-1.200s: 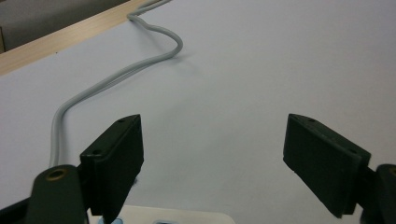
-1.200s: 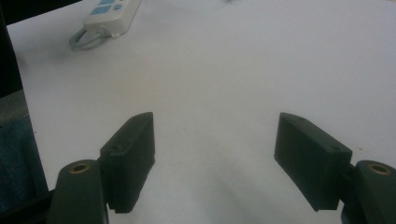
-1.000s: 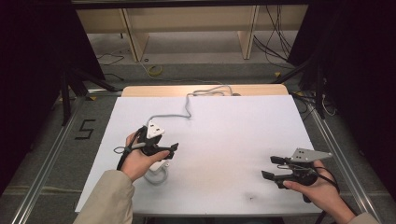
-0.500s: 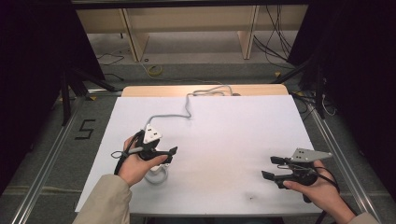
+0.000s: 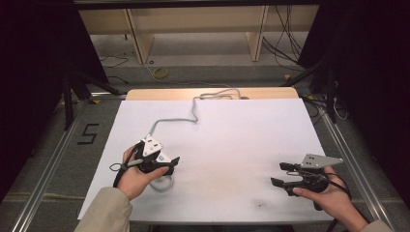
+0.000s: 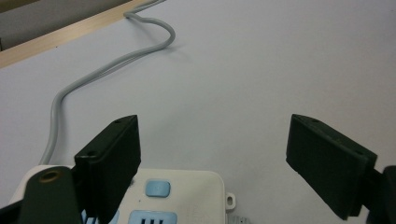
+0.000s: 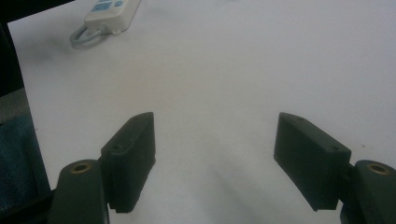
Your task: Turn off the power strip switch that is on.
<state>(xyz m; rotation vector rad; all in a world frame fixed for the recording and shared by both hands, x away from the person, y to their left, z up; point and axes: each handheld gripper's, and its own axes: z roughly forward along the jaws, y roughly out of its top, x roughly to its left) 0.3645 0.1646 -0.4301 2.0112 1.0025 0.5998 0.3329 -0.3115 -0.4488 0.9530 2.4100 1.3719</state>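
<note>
A white power strip with pale blue buttons lies on the white table sheet, right under my left gripper. That gripper is open, its jaws wide apart above the strip's end, nothing between them. In the high view the left gripper sits at the front left, and a hand hides most of the strip. The strip's grey cable snakes away to the far table edge. My right gripper is open at the front right over bare sheet. In its own view the right gripper sees the power strip far off.
A short loop of grey cable curls off the strip's near end. The wooden table edge shows beyond the sheet. Past it are shelving legs and loose floor cables. Metal rails run along both table sides.
The left gripper has drawn back a little toward the person, staying over the power strip. The right gripper has not moved.
</note>
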